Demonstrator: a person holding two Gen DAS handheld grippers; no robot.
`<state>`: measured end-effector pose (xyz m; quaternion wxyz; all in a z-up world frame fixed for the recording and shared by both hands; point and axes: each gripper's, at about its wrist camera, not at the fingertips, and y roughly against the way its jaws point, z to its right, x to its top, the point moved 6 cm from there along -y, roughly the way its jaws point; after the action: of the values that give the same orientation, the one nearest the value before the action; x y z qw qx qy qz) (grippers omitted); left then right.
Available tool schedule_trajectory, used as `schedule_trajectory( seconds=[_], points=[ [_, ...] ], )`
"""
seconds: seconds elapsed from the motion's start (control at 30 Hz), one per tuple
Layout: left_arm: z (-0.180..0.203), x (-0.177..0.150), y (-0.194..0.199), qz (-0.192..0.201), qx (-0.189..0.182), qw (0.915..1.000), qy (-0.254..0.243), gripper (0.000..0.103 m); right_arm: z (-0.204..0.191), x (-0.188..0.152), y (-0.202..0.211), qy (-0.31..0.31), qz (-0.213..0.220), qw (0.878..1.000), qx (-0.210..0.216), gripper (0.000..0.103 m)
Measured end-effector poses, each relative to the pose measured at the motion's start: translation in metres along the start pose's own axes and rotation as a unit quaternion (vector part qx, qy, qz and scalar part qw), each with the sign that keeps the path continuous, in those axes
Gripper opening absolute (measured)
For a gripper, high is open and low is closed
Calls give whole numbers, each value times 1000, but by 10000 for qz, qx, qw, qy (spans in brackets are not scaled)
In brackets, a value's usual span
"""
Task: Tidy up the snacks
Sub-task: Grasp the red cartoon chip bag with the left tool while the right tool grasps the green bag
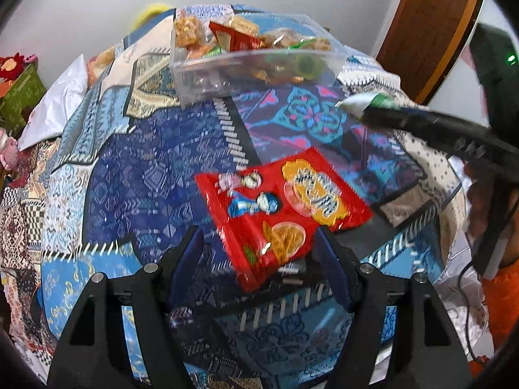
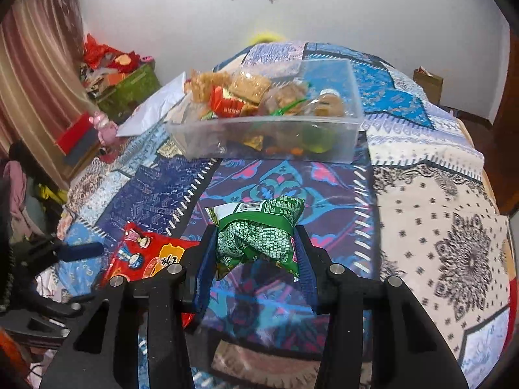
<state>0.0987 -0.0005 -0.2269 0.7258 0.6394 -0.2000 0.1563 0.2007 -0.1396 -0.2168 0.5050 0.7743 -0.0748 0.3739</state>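
- Between the jaws of the right gripper (image 2: 256,253): green snack packet (image 2: 259,236), pinched across its middle and crumpled where the pads bite. Judged light and soft, air-cushioned; contents probably crush under a hard squeeze.
- Left gripper (image 1: 259,253): jaws partly apart, straddling the lower corner of the red snack packet (image 1: 282,214). Cannot tell whether the pads press on it.
- Red packet: flat, glossy film, probably slippery. Best taken by the sealed edge or across the narrow width.
- Clear plastic bin (image 2: 350,136) sits at 12 o'clock from both grippers, well apart, already heaped with wrapped snacks.
- Surface: bed under a patchwork quilt (image 2: 438,227), soft and uneven; it will give beneath any downward press.
- Room: white wall (image 2: 356,16) behind, curtain (image 2: 32,81) at 9 o'clock, wooden door (image 1: 428,32) at 2 o'clock.
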Motion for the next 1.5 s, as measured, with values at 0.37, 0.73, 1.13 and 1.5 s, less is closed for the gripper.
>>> schedule_trajectory(
  seconds=[0.37, 0.73, 1.13, 1.5],
  points=[
    [19, 14, -29, -262, 313, 9988, -268, 70, 12, -5, 19, -285, 192, 9993, 174, 42],
    [29, 56, -59, -303, 338, 9990, -30, 70, 29, -11, 24, -451, 226, 9985, 233, 43],
    [19, 107, -40, 158, 51, 9994, -304, 82, 22, -27, 4, -320, -105, 9987, 381, 42],
    [15, 125, -100, -344, -590, 9972, -307, 82, 19, -34, -24, -209, -457, 9983, 283, 43]
  ],
)
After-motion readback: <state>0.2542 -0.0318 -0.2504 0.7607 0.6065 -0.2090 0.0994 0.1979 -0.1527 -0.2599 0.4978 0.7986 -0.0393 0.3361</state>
